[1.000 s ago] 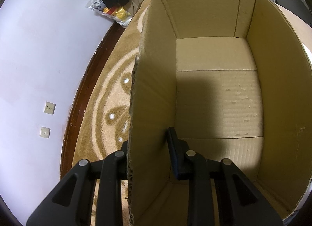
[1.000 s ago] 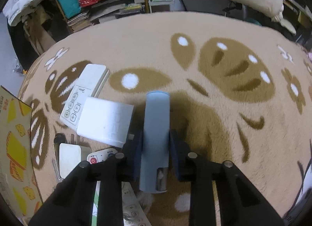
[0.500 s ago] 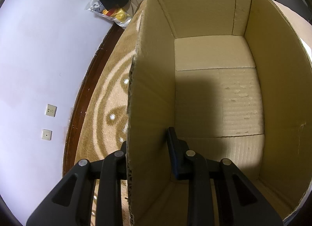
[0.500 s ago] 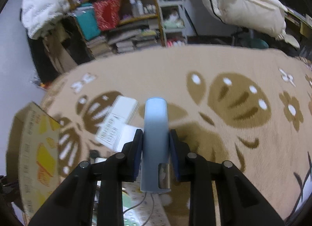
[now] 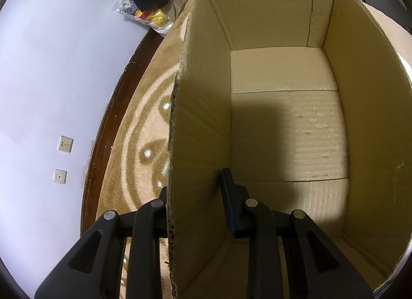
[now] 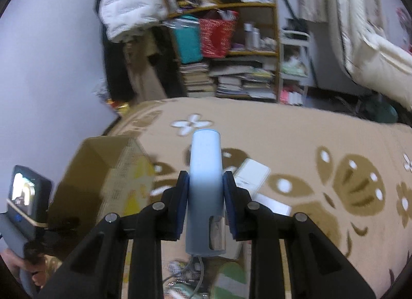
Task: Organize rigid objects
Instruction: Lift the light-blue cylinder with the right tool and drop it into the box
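Cardboard box (image 5: 257, 28): bare inside, one side wall clamped by the left gripper (image 5: 195, 206). Pale blue cylinder (image 6: 205, 190): grasped lengthwise by the right gripper (image 6: 205, 201), above the patterned carpet (image 6: 296, 139).

One cardboard box (image 5: 270, 123) fills the left wrist view, with two wall sockets (image 5: 65, 143) at 9 o'clock and one plastic bag (image 5: 144, 16) at 11 o'clock. The right wrist view shows one pale blue cylinder (image 6: 205, 185) at centre, one cardboard box at 8 o'clock, and two white flat boxes (image 6: 251, 174) at 4 o'clock on one patterned carpet (image 6: 296, 139). One teal bin (image 6: 189, 41) and one red basket (image 6: 217, 37) stand at 12 o'clock.
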`<act>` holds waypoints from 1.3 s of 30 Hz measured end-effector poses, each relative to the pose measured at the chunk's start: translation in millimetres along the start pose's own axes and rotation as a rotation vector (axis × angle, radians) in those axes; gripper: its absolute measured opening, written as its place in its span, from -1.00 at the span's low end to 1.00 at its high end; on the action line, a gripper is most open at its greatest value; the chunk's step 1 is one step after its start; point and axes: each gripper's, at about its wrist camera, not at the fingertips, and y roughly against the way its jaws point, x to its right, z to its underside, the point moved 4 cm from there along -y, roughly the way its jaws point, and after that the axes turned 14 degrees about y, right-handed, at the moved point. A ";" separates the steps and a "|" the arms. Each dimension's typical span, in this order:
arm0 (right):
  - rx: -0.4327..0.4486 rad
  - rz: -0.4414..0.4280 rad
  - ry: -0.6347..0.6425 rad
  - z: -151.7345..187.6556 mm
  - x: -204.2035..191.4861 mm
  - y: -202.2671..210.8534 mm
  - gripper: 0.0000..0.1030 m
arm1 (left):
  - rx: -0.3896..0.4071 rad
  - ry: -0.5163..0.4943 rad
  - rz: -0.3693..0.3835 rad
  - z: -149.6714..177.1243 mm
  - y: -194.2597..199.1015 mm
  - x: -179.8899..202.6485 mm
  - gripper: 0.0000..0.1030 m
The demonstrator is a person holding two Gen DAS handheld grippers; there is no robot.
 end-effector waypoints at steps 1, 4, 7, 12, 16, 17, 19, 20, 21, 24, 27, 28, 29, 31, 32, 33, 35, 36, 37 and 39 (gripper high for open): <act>0.010 -0.018 0.011 -4.7 -10.5 0.3 -0.46 | 0.000 0.000 0.000 -0.1 0.0 0.2 -0.52; 0.029 -0.084 0.018 -13.6 -33.3 -0.5 -0.46 | 0.001 -0.001 0.000 -0.2 0.1 0.1 -0.52; 0.041 -0.142 0.037 -22.3 -62.6 -5.5 -0.46 | 0.001 -0.002 0.001 -0.4 -1.2 -0.9 -0.52; 0.026 -0.209 0.083 -19.3 -100.2 -17.7 -0.46 | 0.003 -0.003 -0.001 0.1 -2.4 -0.5 -0.52; -0.008 -0.241 0.128 -9.9 -121.1 -27.0 -0.46 | -0.002 0.004 0.005 -0.2 -2.9 -0.6 -0.52; -0.013 -0.244 0.131 -7.6 -122.9 -27.6 -0.46 | 0.000 0.002 0.001 -0.2 -3.2 -0.2 -0.52; -0.031 -0.238 0.141 -3.8 -124.4 -30.6 -0.46 | 0.000 -0.003 -0.007 0.2 -3.8 0.7 -0.52; -0.036 -0.234 0.151 -1.5 -125.9 -31.7 -0.46 | 0.000 -0.003 -0.005 0.5 -3.7 1.1 -0.52; -0.037 -0.232 0.153 -0.5 -125.8 -31.8 -0.46 | 0.000 -0.003 -0.006 0.5 -3.6 1.3 -0.52; -0.028 -0.234 0.142 -0.9 -122.0 -31.4 -0.47 | -0.003 0.000 0.008 0.1 -2.9 2.2 -0.52; 0.005 -0.223 0.146 -8.4 -118.4 -24.7 -0.45 | 0.001 -0.003 0.001 -0.2 -1.9 2.8 -0.50; 0.014 -0.219 0.149 -10.1 -117.5 -22.0 -0.44 | -0.013 0.002 0.021 0.3 -2.7 2.5 -0.53; 0.022 -0.210 0.149 -11.4 -115.5 -19.4 -0.34 | -0.014 0.010 0.011 0.1 -3.3 1.1 -0.53; 0.027 -0.188 0.133 -13.9 -108.2 -17.5 -0.03 | -0.012 0.010 0.011 -0.2 -3.2 0.2 -0.53; 0.026 -0.177 0.119 -14.8 -103.8 -17.5 0.22 | -0.010 0.009 0.010 -0.3 -2.7 0.6 -0.53; 0.027 -0.164 0.105 -15.2 -98.9 -18.2 0.37 | -0.007 0.006 0.007 -0.4 -2.3 0.6 -0.53; 0.029 -0.136 0.082 -15.4 -87.0 -20.3 0.46 | -0.001 0.001 0.003 -0.6 -1.7 1.5 -0.53; 0.022 -0.122 0.072 -15.2 -80.2 -22.5 0.53 | -0.001 0.002 0.002 -0.7 -1.9 1.5 -0.53; 0.012 -0.104 0.059 -14.6 -72.4 -24.7 0.58 | -0.002 0.003 0.002 -0.2 -1.7 1.5 -0.52; 0.004 -0.074 0.035 -13.8 -58.3 -27.8 0.76 | -0.004 0.008 0.005 -0.5 -1.9 0.7 -0.52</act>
